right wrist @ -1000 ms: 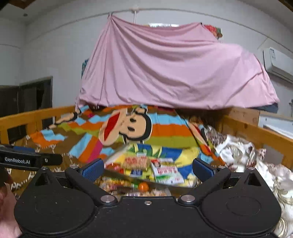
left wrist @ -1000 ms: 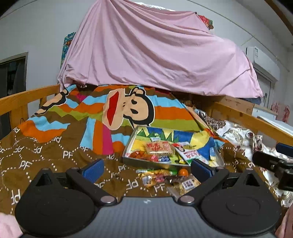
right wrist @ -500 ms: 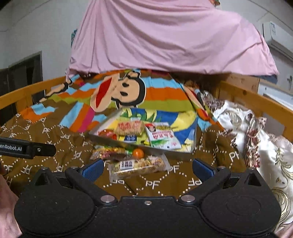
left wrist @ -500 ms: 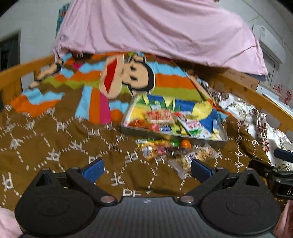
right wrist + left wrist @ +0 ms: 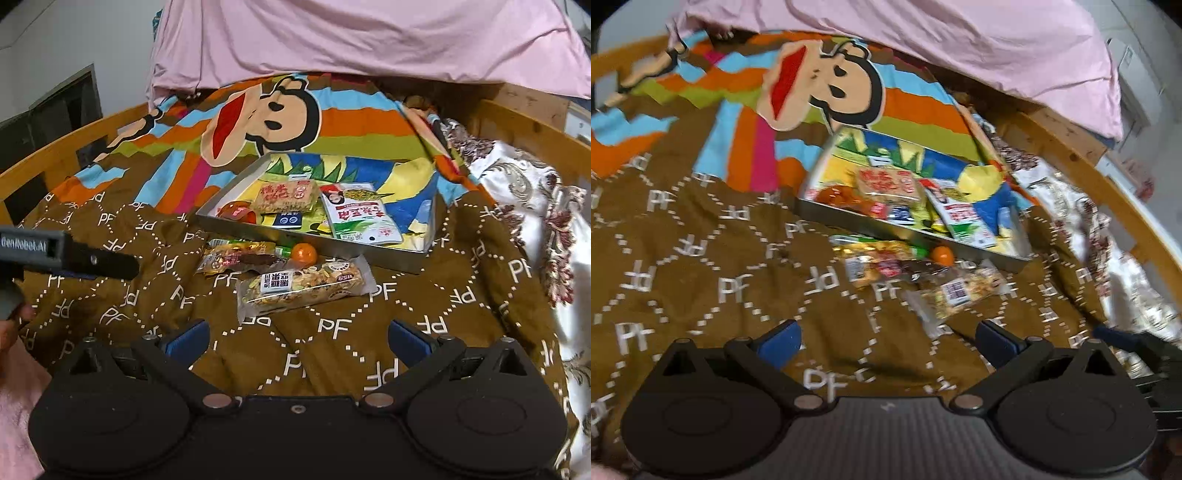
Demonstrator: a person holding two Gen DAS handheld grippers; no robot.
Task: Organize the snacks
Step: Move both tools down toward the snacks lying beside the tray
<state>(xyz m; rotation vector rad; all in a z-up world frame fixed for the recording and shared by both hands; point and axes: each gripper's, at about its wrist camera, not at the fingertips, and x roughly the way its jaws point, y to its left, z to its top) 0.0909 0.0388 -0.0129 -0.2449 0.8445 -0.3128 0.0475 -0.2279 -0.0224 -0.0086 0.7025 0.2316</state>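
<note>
So both grippers are hovering over the bed (image 5: 110, 229), the one with the brown "PF" blanket and the big cartoon monkey print. Going left to right: the left gripper (image 5: 886, 341) has its blue-tipped fingers (image 5: 781, 341) spread wide with nothing between them, just blanket under it. In the right wrist view it pokes in at about 9 o'clock (image 5: 70, 254), held by a hand (image 5: 9, 328).

Up at roughly 12 o'clock from both grippers there's a loose pile of snacks on the blanket: a yellow-and-red packet (image 5: 236, 258) with a green wrapper behind it, a small orange ball-shaped thing (image 5: 304, 253), and a clear nut bar packet (image 5: 303, 288) lying nearest the grippers. The orange one sits right against the near wall of a shallow metal tray (image 5: 306, 245).

Inside the tray: a red wrapper (image 5: 236, 213) on the left, a rice-cracker-looking packet with red writing (image 5: 286, 196) in the middle, a dark blue label peeking out under it, and a white-and-green bag (image 5: 360, 218) at the right.

The right gripper (image 5: 297, 338) has its fingers (image 5: 410, 341) wide apart too, holding nothing, with the nut bar just ahead of them.
</note>
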